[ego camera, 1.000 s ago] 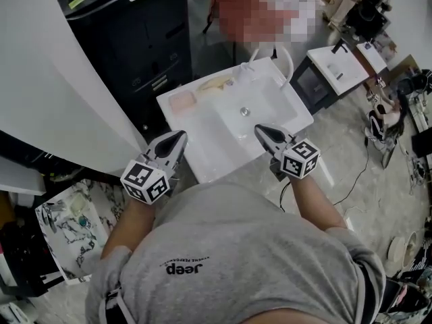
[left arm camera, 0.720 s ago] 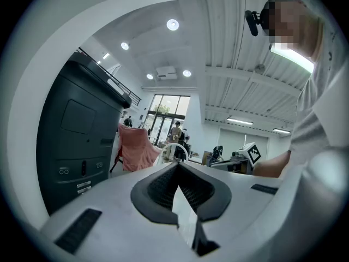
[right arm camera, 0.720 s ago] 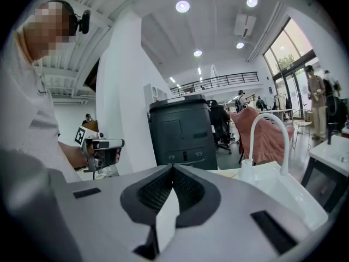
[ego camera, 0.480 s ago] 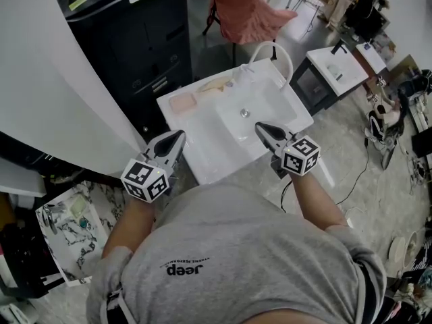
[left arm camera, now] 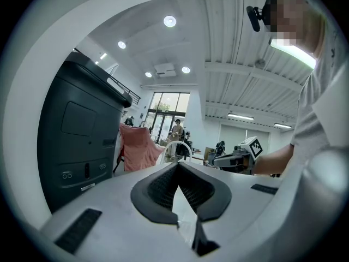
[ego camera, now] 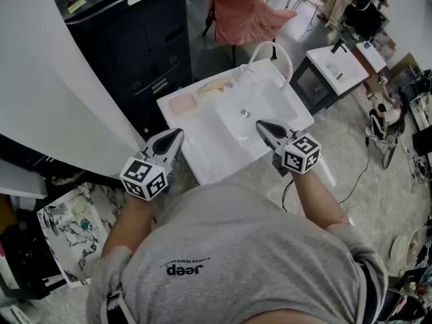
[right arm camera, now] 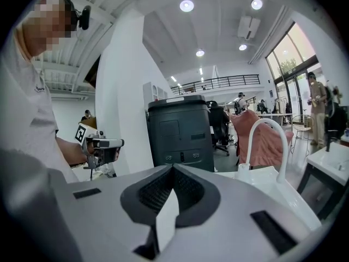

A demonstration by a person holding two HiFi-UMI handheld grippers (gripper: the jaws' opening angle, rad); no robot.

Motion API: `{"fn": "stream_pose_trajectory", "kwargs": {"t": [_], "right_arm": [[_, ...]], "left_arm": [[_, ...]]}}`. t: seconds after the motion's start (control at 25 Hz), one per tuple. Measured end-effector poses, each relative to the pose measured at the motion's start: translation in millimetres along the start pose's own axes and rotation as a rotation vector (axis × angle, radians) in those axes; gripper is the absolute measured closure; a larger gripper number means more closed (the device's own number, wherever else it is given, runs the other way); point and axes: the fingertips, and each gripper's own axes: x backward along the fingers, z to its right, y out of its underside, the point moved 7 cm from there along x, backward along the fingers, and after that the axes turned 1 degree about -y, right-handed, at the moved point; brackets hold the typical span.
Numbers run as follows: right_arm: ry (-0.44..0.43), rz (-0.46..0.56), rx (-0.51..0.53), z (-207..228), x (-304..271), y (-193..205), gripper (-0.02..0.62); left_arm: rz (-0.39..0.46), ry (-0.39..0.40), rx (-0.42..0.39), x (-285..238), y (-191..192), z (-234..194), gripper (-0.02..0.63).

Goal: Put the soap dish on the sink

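Note:
A white sink (ego camera: 202, 154) stands in front of me in the head view. A pale pink soap dish (ego camera: 182, 102) lies on its back left ledge, with a cream-coloured item (ego camera: 214, 85) beside it near the white faucet (ego camera: 273, 49). My left gripper (ego camera: 177, 135) is shut and empty, off the sink's front left corner. My right gripper (ego camera: 260, 124) is shut and empty over the basin's front right rim. Neither touches the dish. The left gripper view shows closed jaws (left arm camera: 178, 166) and the right gripper (left arm camera: 235, 158). In the right gripper view I see closed jaws (right arm camera: 173, 168), the left gripper (right arm camera: 103, 143) and the faucet (right arm camera: 267, 141).
A black cabinet-like machine (ego camera: 131, 36) stands right behind the sink. A pink chair (ego camera: 246, 12) is further back. A white wall (ego camera: 47, 93) is at the left, a small table with a second basin (ego camera: 337, 66) at the right. Cables lie on the floor (ego camera: 368, 160).

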Motion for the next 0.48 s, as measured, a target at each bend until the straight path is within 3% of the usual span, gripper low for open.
{"fn": "stream_pose_trajectory", "kwargs": {"t": [0.48], "right_arm": [[0.0, -0.007, 0.01, 0.8, 1.5, -2.7, 0.546]], "left_arm": [[0.004, -0.003, -0.003, 1.8, -0.8, 0.5, 0.592]]}}
